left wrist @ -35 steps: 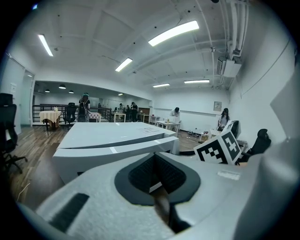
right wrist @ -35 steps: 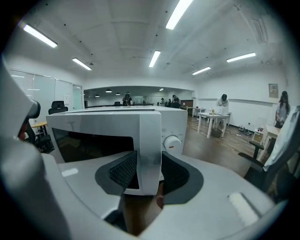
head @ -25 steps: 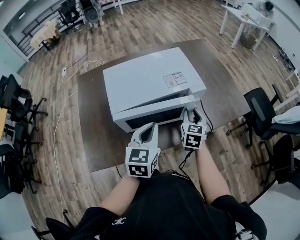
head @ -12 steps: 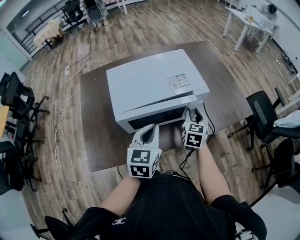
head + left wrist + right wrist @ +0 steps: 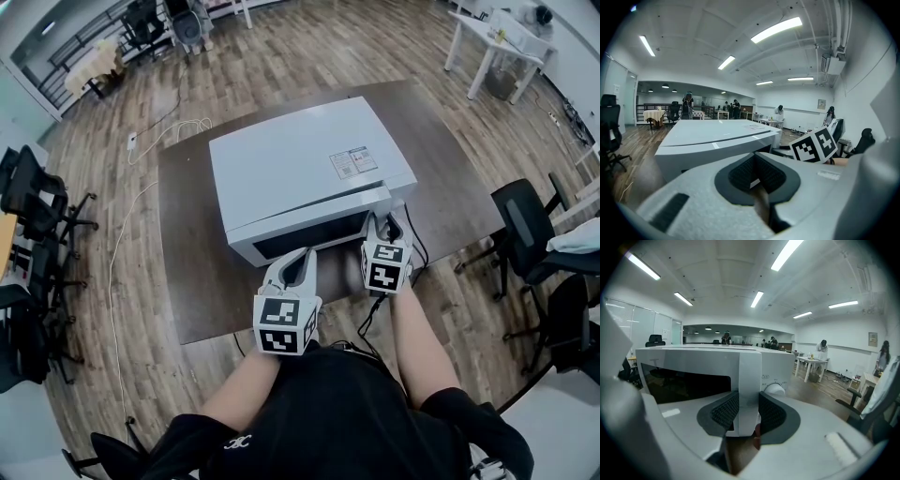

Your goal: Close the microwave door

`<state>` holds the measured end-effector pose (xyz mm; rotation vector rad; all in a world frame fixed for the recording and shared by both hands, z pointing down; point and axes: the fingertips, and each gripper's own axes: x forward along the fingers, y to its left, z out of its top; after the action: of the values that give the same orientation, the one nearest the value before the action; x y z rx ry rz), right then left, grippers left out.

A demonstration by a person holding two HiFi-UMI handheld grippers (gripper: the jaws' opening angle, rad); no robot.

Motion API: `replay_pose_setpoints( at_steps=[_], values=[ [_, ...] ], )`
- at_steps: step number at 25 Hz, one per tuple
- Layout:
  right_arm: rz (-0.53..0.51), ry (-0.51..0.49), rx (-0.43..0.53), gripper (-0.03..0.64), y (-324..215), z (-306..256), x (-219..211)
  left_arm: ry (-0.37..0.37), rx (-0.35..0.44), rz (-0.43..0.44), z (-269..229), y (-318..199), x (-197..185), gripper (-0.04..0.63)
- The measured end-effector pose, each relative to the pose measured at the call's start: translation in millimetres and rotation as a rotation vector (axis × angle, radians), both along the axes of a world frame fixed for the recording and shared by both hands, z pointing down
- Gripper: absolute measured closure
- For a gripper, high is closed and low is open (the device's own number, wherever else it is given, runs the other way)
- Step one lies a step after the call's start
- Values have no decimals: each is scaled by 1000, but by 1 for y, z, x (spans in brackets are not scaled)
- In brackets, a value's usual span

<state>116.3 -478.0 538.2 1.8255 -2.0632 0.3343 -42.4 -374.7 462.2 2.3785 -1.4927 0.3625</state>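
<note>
While my right gripper [image 5: 384, 223] pinches the free edge of the microwave door [image 5: 309, 228], its 2 pads pressed on either side of the white strip, I see the door standing only slightly ajar at its right end. The microwave [image 5: 300, 164] sits on the dark counter [image 5: 187, 281], front toward me. A round knob [image 5: 776, 389] shows just right of the pinched edge. My left gripper [image 5: 301, 253] hangs near the door's front, apart from it, jaws pressed together on nothing.
</note>
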Motion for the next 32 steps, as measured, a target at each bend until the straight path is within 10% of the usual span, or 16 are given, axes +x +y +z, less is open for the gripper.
replay_pose_setpoints(
  at_steps=[32],
  values=[
    [-23,-26,-60,469,-16,3,-4,11,22,-34,-5,7,7,586]
  ],
)
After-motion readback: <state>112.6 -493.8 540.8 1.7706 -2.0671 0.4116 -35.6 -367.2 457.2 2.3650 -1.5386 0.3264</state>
